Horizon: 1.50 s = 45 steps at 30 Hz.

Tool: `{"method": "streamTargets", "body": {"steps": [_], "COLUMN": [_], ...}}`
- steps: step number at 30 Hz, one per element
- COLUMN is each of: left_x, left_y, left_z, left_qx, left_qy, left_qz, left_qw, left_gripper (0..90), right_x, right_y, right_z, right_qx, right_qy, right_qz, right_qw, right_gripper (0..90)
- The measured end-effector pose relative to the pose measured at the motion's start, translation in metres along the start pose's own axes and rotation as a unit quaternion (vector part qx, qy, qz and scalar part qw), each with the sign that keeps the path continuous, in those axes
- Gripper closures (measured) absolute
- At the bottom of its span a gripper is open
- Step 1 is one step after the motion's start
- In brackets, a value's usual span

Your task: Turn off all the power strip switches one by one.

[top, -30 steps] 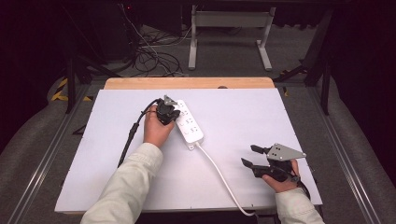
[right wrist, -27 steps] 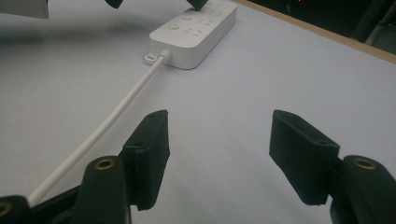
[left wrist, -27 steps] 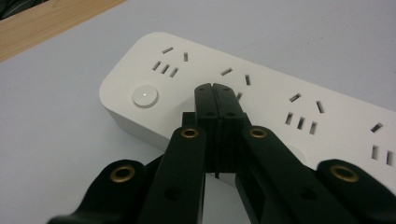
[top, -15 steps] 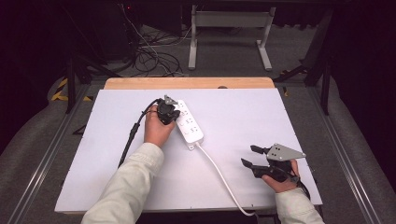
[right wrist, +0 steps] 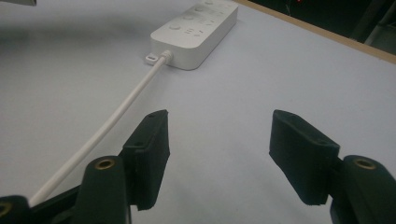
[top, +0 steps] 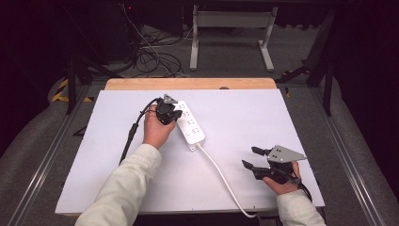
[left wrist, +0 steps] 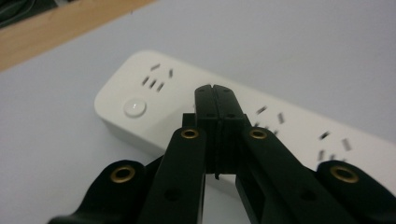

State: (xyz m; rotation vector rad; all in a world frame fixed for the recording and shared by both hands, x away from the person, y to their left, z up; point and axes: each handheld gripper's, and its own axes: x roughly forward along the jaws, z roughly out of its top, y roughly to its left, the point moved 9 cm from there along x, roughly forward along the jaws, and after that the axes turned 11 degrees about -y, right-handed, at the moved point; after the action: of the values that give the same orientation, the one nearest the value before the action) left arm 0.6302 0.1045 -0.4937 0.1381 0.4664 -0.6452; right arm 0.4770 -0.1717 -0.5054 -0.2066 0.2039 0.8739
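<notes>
Currently, a white power strip lies flat on the white table surface, slightly toward 11 o'clock of the table's centre, its long axis running from 11 o'clock to 5 o'clock. Its white cord leaves the near end and runs toward 5 o'clock, passing over the near table edge.

Left gripper: held in the left hand, positioned at the far end of the strip, on its 9 o'clock side. In the left gripper view the two black jaws are pressed fully together with nothing between them. The closed tips sit over the top face of the strip, just beside a round white button and between two groups of socket slots; whether the tips touch the face cannot be told. A black cable trails from this gripper toward 7 o'clock across the table.

Right gripper: held in the right hand near the 5 o'clock corner of the table, well apart from the strip. Its jaws stand wide apart and hold nothing. In the right gripper view, the jaws point toward the cord end of the strip, and the cord passes just outside one jaw. A grey three-cornered plate sits on top of this gripper.

Beyond the far edge of the white surface, a strip of bare wood is exposed.
</notes>
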Motion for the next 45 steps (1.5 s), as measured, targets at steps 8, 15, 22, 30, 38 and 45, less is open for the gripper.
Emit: {"method": "streamTargets", "body": {"steps": [8,15,22,30,38,45], "left_x": [-0.011,-0.010,0.004,0.019,0.028,0.031], "left_y": [0.010,0.035,0.046,0.050,0.055,0.056], "left_z": [0.017,0.017,0.008,-0.006,-0.014,-0.016], "left_qx": [0.000,-0.017,-0.031,-0.032,-0.041,-0.043], "left_qy": [-0.024,-0.033,-0.030,-0.010,-0.004,-0.005], "left_qz": [0.004,0.020,0.033,0.036,0.038,0.039], "left_qw": [0.9997,0.9991,0.9985,0.9988,0.9984,0.9983], "left_gripper": [90.0,89.8,90.0,90.0,89.9,90.0], "right_x": [-0.001,-0.001,-0.001,-0.001,-0.001,-0.002], "right_y": [0.000,0.000,-0.001,-0.001,-0.001,-0.002], "right_z": [-0.001,-0.001,-0.001,-0.002,-0.002,-0.002], "right_qx": [-0.001,0.000,-0.001,0.002,0.002,0.003], "right_qy": [0.002,0.002,0.002,0.002,0.003,0.002], "right_qz": [-0.001,0.001,0.003,0.005,0.006,0.005], "right_qw": [1.0000,1.0000,1.0000,1.0000,1.0000,1.0000], "right_gripper": [38.6,38.6,38.7,38.6,38.6,38.6]}}
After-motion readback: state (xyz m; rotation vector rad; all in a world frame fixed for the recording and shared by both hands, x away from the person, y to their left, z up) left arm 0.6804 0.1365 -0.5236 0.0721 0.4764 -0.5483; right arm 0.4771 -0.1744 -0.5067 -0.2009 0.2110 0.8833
